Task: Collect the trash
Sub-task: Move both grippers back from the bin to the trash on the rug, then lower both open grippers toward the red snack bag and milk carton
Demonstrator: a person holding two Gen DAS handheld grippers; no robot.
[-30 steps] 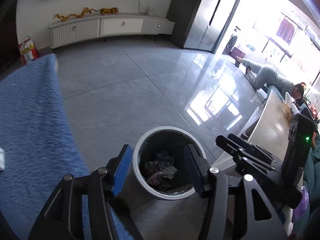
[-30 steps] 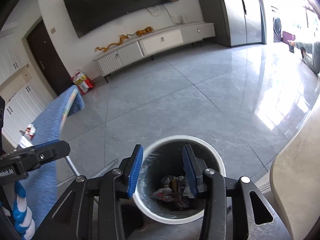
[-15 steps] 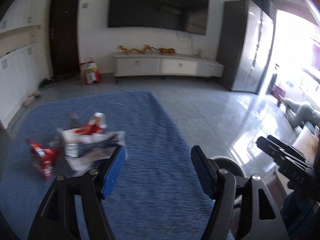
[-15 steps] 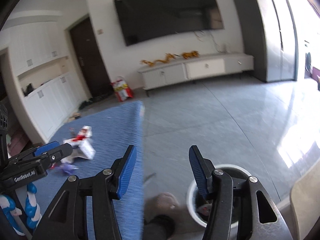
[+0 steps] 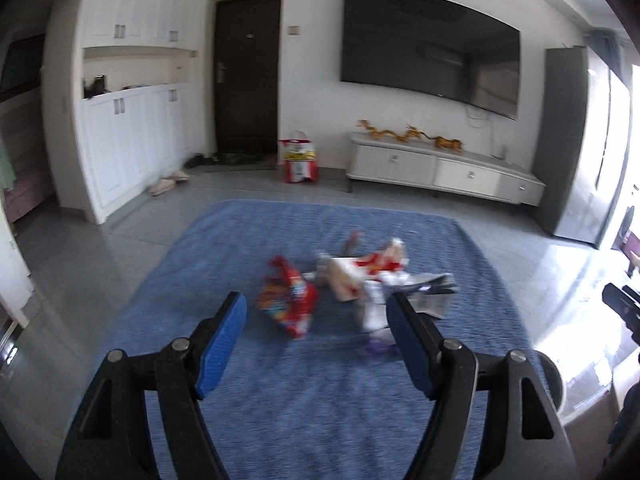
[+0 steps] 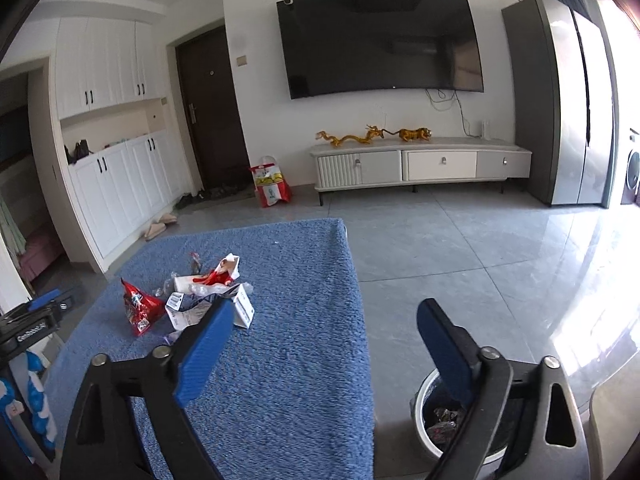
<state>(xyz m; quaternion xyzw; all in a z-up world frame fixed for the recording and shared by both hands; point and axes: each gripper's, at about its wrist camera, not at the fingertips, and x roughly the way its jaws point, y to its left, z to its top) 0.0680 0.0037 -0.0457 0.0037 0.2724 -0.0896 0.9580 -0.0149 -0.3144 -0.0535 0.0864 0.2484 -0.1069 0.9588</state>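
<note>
A heap of trash lies on a blue fuzzy cover [image 5: 304,400] [image 6: 288,360]: a red snack bag [image 5: 290,300] [image 6: 140,308], a white carton with red print [image 5: 352,276] [image 6: 212,276], and crumpled white wrappers [image 5: 424,296] [image 6: 188,312]. My left gripper [image 5: 316,344] hovers just short of the heap, its jaws opening, nothing between them. My right gripper [image 6: 324,344] is right of the heap, jaws opening wide, nothing between them. A white trash bin [image 6: 432,420] with wrappers inside stands on the floor at the lower right.
Grey tiled floor [image 6: 460,264] spreads beyond the blue cover. A TV cabinet [image 6: 420,164] and a wall TV [image 6: 380,40] stand at the far wall, with a red and white bag [image 6: 270,188] beside a dark door. White cupboards [image 5: 120,140] line the left.
Both grippers swung up and away from above the trash bin toward the blue cover and the trash heap. Both sets of jaws have spread wider, the right one most.
</note>
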